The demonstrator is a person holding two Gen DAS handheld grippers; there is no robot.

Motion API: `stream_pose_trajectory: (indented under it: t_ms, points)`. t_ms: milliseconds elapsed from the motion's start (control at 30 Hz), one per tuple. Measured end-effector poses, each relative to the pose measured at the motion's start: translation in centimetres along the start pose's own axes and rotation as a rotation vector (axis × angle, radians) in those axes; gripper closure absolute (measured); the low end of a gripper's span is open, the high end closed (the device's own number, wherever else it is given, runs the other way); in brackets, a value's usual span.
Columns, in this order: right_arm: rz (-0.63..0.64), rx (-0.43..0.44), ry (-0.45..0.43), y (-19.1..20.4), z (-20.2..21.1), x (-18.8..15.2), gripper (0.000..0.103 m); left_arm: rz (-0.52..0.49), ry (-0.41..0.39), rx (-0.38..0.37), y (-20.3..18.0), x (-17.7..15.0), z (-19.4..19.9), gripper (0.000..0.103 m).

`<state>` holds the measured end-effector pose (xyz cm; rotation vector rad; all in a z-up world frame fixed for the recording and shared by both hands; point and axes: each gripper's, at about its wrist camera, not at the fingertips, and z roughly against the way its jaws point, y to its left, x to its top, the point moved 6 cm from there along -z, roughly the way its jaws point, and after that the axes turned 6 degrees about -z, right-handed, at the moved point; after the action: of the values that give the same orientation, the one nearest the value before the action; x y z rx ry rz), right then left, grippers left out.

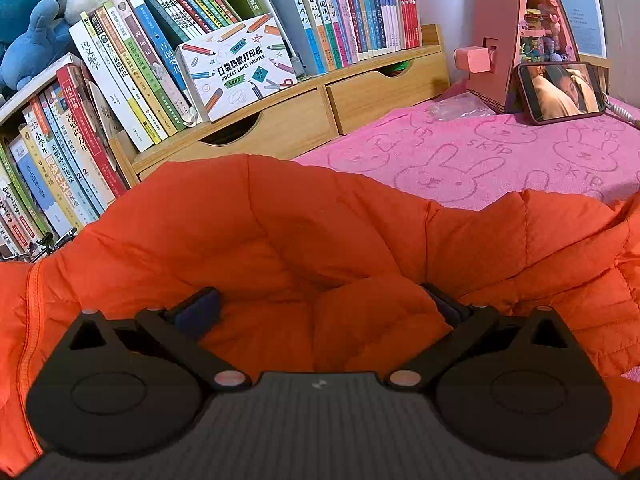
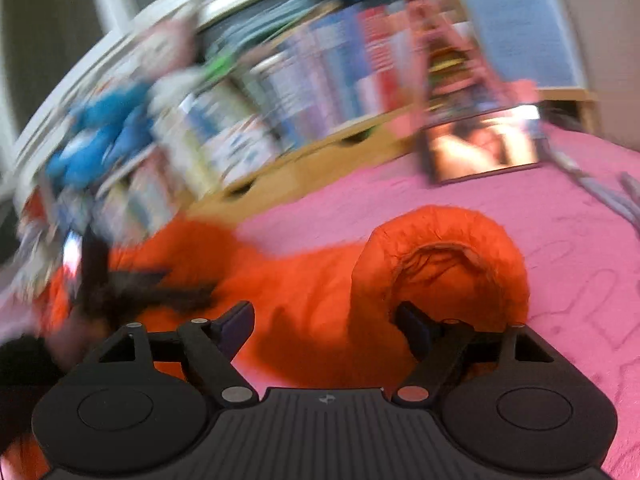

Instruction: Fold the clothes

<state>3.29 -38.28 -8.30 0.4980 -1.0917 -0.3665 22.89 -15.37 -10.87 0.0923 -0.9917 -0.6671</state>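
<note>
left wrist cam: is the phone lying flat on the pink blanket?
No, the phone stands propped on its long edge against the pink stand, screen facing the camera.

Left gripper [image 1: 320,304] and right gripper [image 2: 326,322]: black plastic, ribbed grey centre plate, round side hubs, silver pivot pins, dark blue fingertip pads [image 1: 198,310]

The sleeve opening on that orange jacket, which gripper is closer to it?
Right. The right gripper is open, with the sleeve opening just beyond its right-hand finger. The left gripper sits open over the padded body of the jacket, away from the sleeve.
</note>
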Motion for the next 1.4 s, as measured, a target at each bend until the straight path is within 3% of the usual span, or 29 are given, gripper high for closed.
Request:
stream_pose_trajectory:
  t_ms: [100,167,200,233,300,367,433,567,767,967,1100,1300,1400]
  points:
    - [-0.142,0.043,-0.007,-2.2,-2.4,1.1,0.015,-0.001,0.000,0.002,0.0,0.0,0.0,0.000]
    - [-0.265,0.103,0.028,-3.3,-4.0,1.3,0.017,-0.002,0.000,0.004,-0.1,0.0,0.0,0.000]
    - [-0.318,0.135,0.043,-3.5,-4.6,1.4,0.026,-0.001,0.001,0.004,-0.1,0.0,0.1,0.000]
    - [-0.358,0.163,0.058,-3.6,-4.7,1.3,0.046,-0.001,0.001,0.004,-0.1,0.0,0.1,0.000]
    - [-0.445,0.205,0.117,-4.3,-4.9,0.8,0.076,0.003,0.002,0.001,0.0,0.0,0.0,0.000]
    - [-0.489,0.203,0.142,-5.3,-4.4,0.4,0.084,0.005,0.003,-0.001,0.0,0.0,0.0,0.000]
    - [-0.475,0.141,0.122,-6.4,-3.2,0.4,0.093,0.006,0.003,-0.002,0.0,-0.1,0.1,0.000]
    - [-0.436,-0.030,0.045,-8.8,0.7,0.6,0.096,0.036,0.013,-0.023,0.4,-0.2,-0.1,0.000]
    - [-0.503,-0.125,-0.125,-13.1,7.4,1.4,0.094,0.040,0.015,-0.024,0.4,-0.3,-0.2,0.000]
    - [-0.445,-0.246,-0.274,-15.3,12.2,3.6,0.096,0.037,0.014,-0.020,0.3,-0.2,-0.1,0.000]
    - [-0.274,-0.353,-0.221,-14.2,11.9,3.5,0.090,0.035,0.013,-0.019,0.3,-0.2,-0.1,0.000]
    - [-0.130,-0.317,-0.074,-10.6,7.4,1.4,0.085,0.032,0.012,-0.015,0.2,-0.2,-0.1,0.000]
    - [-0.001,-0.291,-0.021,-7.0,4.9,0.9,0.085,0.029,0.011,-0.013,0.1,-0.1,-0.1,0.000]
